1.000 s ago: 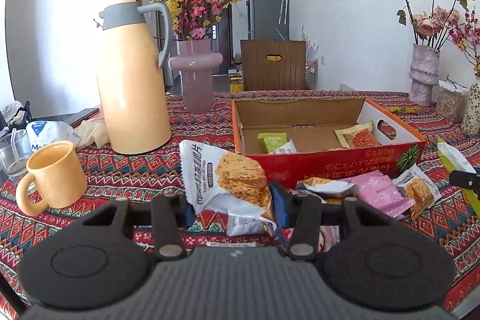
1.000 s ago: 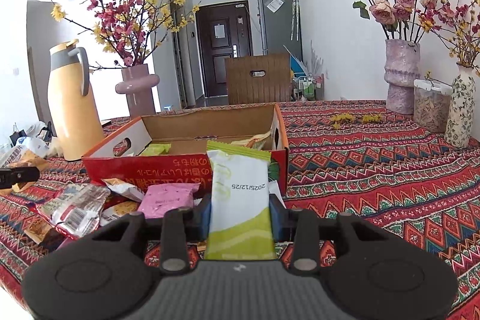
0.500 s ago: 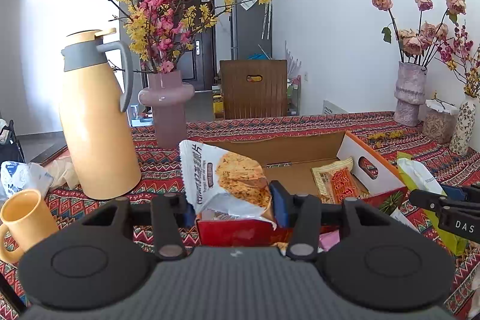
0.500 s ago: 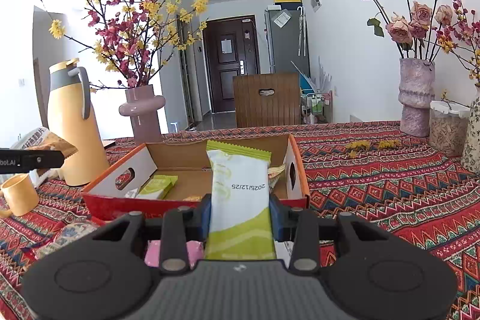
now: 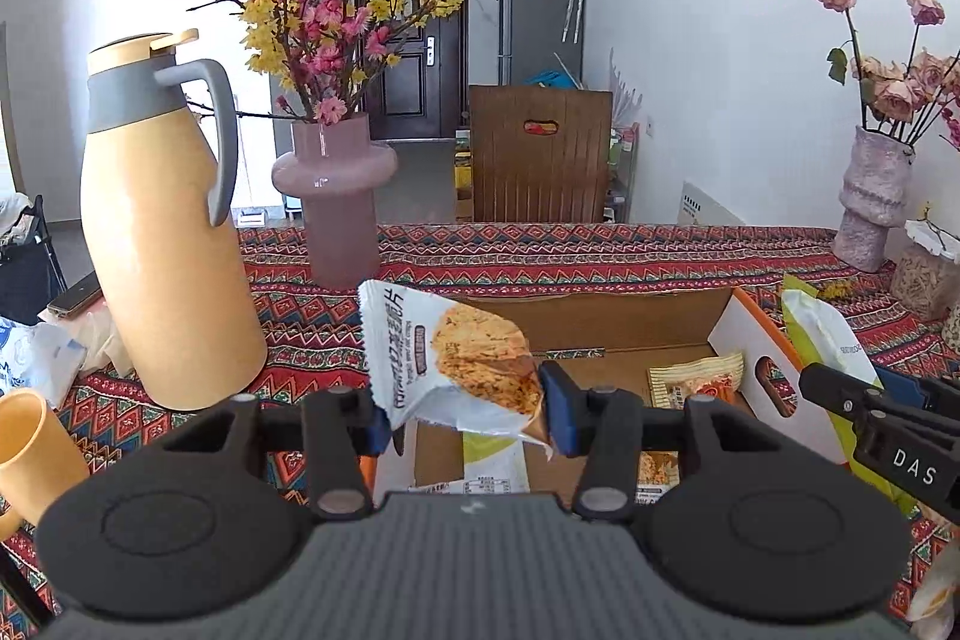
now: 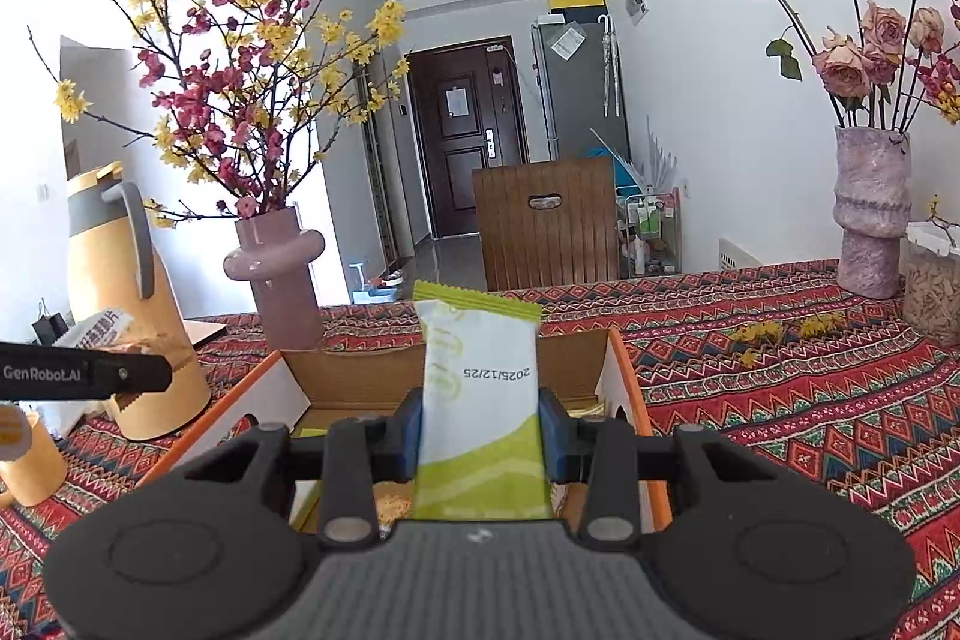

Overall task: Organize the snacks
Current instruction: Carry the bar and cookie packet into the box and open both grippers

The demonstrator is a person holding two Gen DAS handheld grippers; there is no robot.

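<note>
— So, what is your left hand-held gripper (image 5: 462, 415) grasping?
— A white biscuit packet (image 5: 450, 358), pinched between both pads, above the near edge of the cardboard box (image 5: 606, 322).
— And your right hand-held gripper (image 6: 480, 430)?
— It's clenched on a green-and-white sachet (image 6: 480, 400), held upright over the same box, which sits on the desk (image 6: 780, 400) beside the pink vase (image 5: 336, 196).

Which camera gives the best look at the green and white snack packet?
The right wrist view: the green and white snack packet stands upright, centred, clamped in the right gripper, date print readable. The left wrist view shows it only at the right edge, partly hidden.
</note>
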